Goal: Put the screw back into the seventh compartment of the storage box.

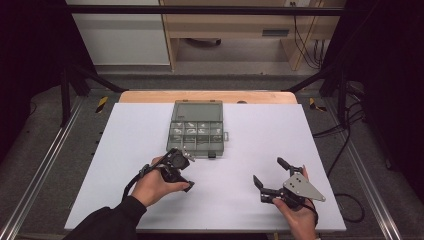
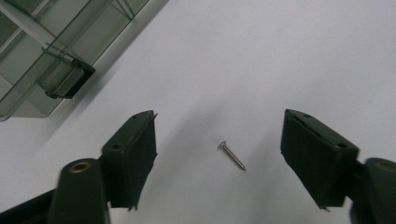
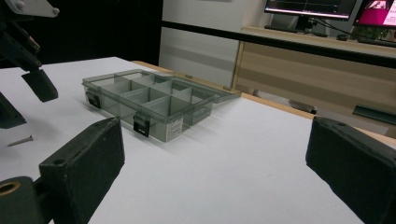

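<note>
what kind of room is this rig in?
Likely a lab or workshop recording station: a white table inside a dark metal frame, monitors on a wooden bench behind, and cables trailing across the grey floor.

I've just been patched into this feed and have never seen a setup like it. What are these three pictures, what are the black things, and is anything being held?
There is no robot arm: a person holds a two-jaw tool in each hand. The high view looks down on the white table. There the left gripper is at the left and the right gripper at the right. The other two pictures come from cameras riding on those grippers, so the black blocks at the bottom are their own jaws. On the table lies an open clear compartment box and, near it, one small screw. The left gripper's jaws stand on either side of the screw without touching it. The right gripper is open and holds nothing.
</note>
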The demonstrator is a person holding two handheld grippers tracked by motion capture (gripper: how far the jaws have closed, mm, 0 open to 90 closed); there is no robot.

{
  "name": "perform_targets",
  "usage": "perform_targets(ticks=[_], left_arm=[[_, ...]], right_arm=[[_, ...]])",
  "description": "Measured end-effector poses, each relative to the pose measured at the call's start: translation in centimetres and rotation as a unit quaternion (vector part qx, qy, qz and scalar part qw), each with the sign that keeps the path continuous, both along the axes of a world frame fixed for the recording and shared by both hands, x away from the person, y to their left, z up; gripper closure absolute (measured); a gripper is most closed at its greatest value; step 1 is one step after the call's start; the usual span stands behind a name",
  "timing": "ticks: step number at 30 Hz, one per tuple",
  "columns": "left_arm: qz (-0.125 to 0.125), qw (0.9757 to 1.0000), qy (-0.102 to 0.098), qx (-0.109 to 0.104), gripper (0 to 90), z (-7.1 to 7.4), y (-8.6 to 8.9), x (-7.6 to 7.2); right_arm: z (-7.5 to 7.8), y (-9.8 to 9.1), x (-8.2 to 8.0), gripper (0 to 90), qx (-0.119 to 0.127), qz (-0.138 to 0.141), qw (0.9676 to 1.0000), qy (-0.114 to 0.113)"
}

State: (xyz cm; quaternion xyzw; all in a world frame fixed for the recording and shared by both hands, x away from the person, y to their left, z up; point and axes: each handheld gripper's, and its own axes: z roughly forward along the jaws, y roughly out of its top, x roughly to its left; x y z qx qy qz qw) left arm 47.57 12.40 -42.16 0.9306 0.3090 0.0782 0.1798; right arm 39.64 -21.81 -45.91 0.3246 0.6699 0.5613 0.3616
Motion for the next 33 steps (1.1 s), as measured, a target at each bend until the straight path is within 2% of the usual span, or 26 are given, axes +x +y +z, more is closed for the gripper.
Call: perform_targets(ticks=[6, 8, 11, 13, 17, 27, 28, 33], left_arm=[[0.005, 0.9997, 0.022, -0.001, 43.3, -0.3, -0.1, 0.1], [0.002, 0.9996, 0.027, 0.008, 48.6, -0.4, -0.1, 0.2], [0.002, 0.9993, 0.037, 0.009, 54.6, -0.7, -0.3, 0.2], [0.003, 0.9991, 0.041, 0.009, 56.3, -0.9, -0.4, 0.1], [0.001, 0.9988, 0.043, 0.021, 59.0, -1.4, -0.6, 0.1], [0.002, 0.9983, 0.051, 0.026, 66.0, -1.9, -0.7, 0.1], [-0.006, 0.998, 0.053, 0.034, 66.8, -1.9, -0.6, 0.1], [-0.005, 0.998, 0.053, 0.034, 70.2, -2.1, -0.6, 0.0]], right_arm=[[0.0, 0.0, 0.0, 4.4, 0.0, 0.0, 1.0, 0.0], [0.0, 0.0, 0.0, 4.4, 0.0, 0.0, 1.0, 0.0], [0.0, 0.0, 0.0, 4.5, -0.001, 0.0, 1.0, 0.001], [0.0, 0.0, 0.0, 4.5, -0.001, 0.0, 1.0, 0.001], [0.0, 0.0, 0.0, 4.5, 0.0, 0.0, 1.0, 0.0], [0.0, 0.0, 0.0, 4.5, 0.0, 0.0, 1.0, 0.0], [0.0, 0.0, 0.0, 4.5, -0.001, 0.0, 1.0, 0.002], [0.0, 0.0, 0.0, 4.5, 0.0, 0.001, 1.0, -0.001]])
